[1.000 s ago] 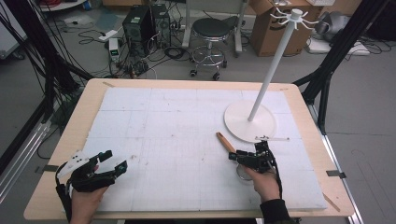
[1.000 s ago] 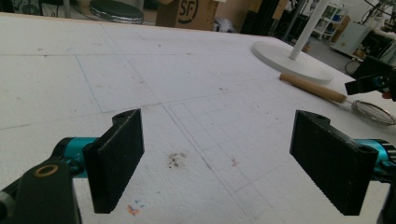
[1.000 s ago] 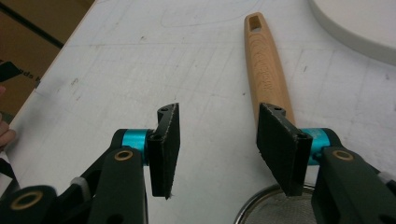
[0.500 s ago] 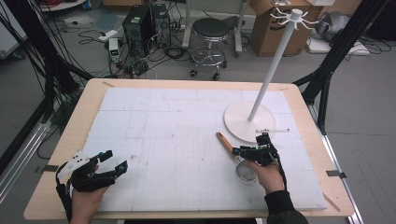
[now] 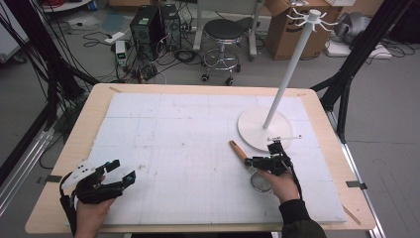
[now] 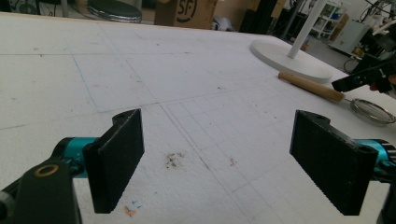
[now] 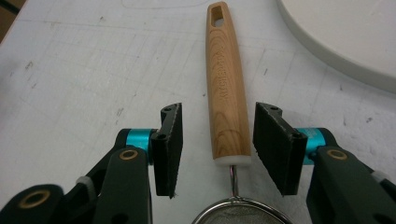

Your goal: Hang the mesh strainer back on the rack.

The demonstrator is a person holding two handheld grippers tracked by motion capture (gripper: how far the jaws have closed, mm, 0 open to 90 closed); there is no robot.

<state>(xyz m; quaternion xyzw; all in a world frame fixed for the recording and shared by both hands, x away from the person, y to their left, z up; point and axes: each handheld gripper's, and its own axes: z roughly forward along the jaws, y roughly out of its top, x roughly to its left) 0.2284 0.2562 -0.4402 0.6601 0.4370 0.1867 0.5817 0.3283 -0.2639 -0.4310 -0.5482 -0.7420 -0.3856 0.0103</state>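
Near the bench's front-left corner: left gripper (image 5: 113,174) held low over the white mat (image 5: 188,148), jaws spread wide with bare mat between them in the left gripper view, gripping nothing.

Toward the front-right, set in from the right edge: right gripper (image 5: 257,161) straddling the strainer (image 7: 228,84). Its jaws have just been closing and now stand about half apart. The wooden handle (image 7: 227,79) lies between the two pads, nearer the one on the right of the right gripper view; a gap shows on each side, so the pads are not pressing on it yet. Handle's white end cap sits level with the pads; the wire neck runs back under the gripper to the round mesh bowl (image 5: 260,181), which lies flat on the mat just beside the right hand (image 5: 279,183).

Handle points away from the person, angled toward bench centre (hanging slot at its far tip).

Farther back, toward the right edge: white round base (image 5: 265,130) of the hook stand (image 5: 291,69), close to the handle, apart from it.
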